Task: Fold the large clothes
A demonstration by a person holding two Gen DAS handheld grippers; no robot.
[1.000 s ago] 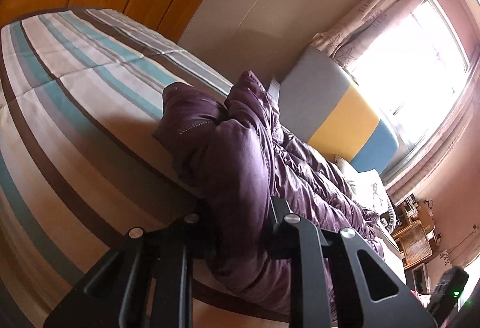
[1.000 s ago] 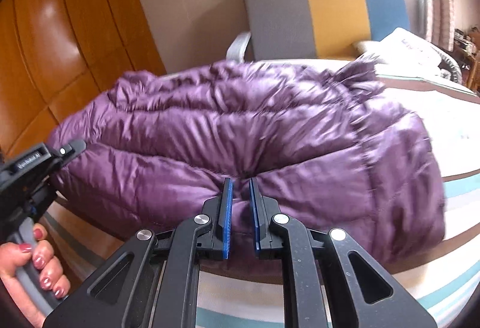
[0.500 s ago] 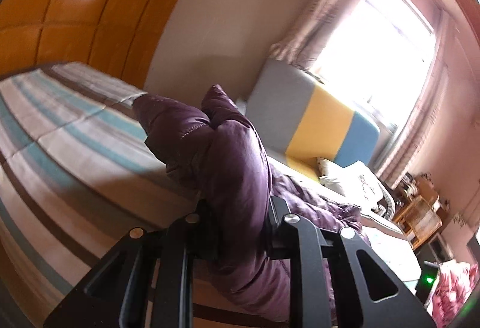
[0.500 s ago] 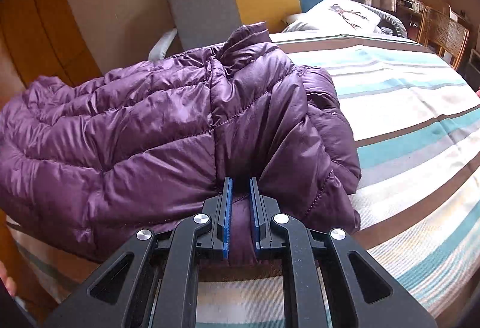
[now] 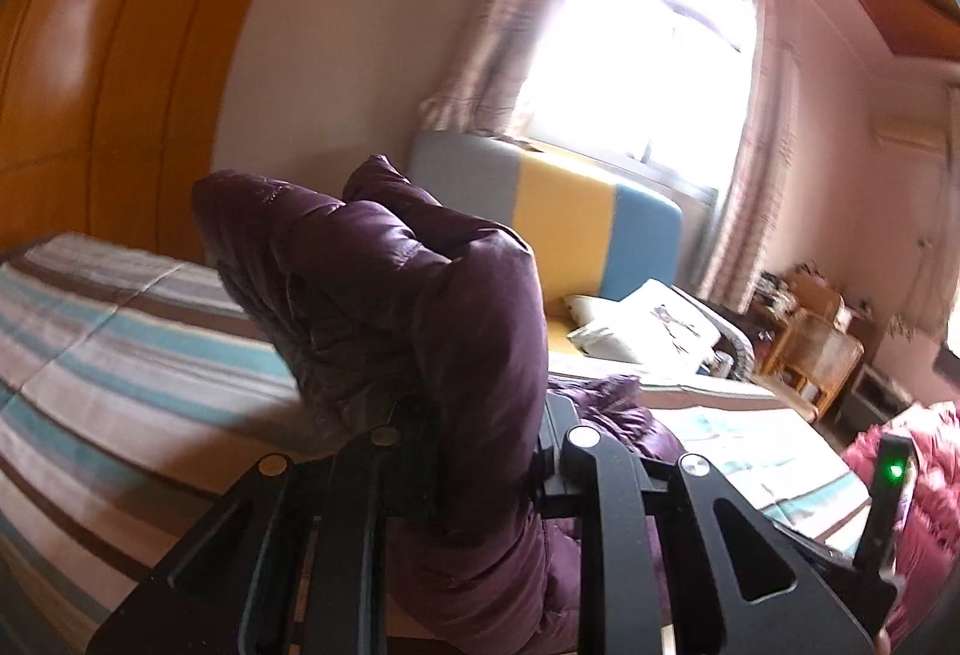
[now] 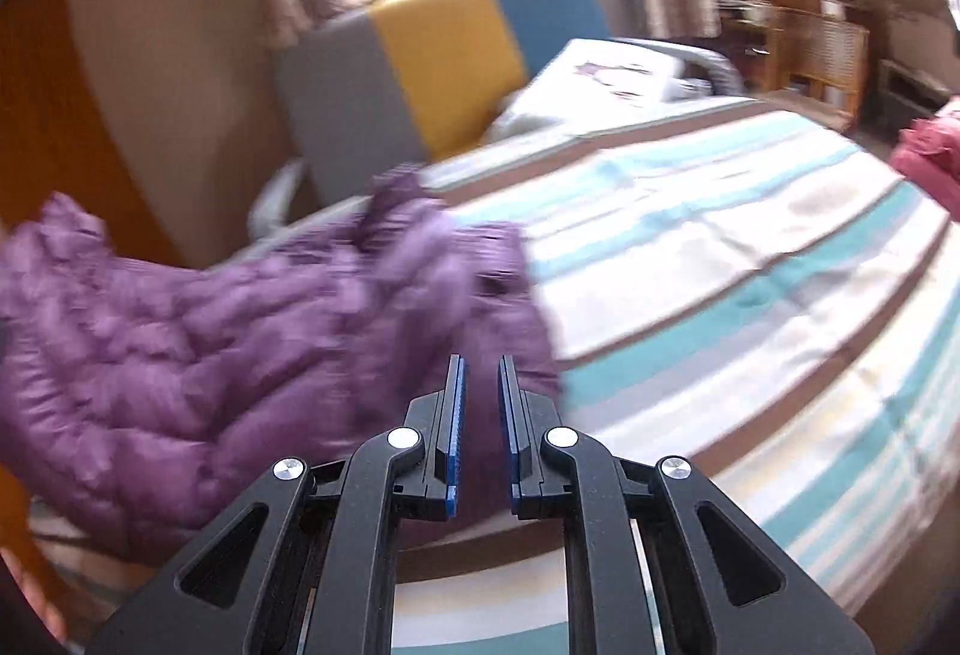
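Note:
A purple puffer jacket (image 6: 198,355) lies bunched on the striped bed (image 6: 750,259), at the left of the right wrist view. My left gripper (image 5: 474,415) is shut on a thick fold of the jacket (image 5: 414,295) and holds it raised above the bed; the fabric hides its fingertips. My right gripper (image 6: 480,373) has its blue-padded jaws a small gap apart, over the jacket's near edge. Purple fabric shows in the gap, and I cannot tell whether it is gripped. The view is blurred.
A grey, yellow and blue chair (image 6: 432,49) stands past the bed by the window, with a white cushion (image 5: 648,325) on it. A pink garment (image 6: 930,145) lies at the bed's right side. Wicker furniture (image 5: 822,349) stands by the far wall. An orange wooden headboard (image 5: 108,73) rises on the left.
My left gripper has lifted the jacket fold higher off the bed. My right gripper has swung to the right, so the jacket now sits left in its view.

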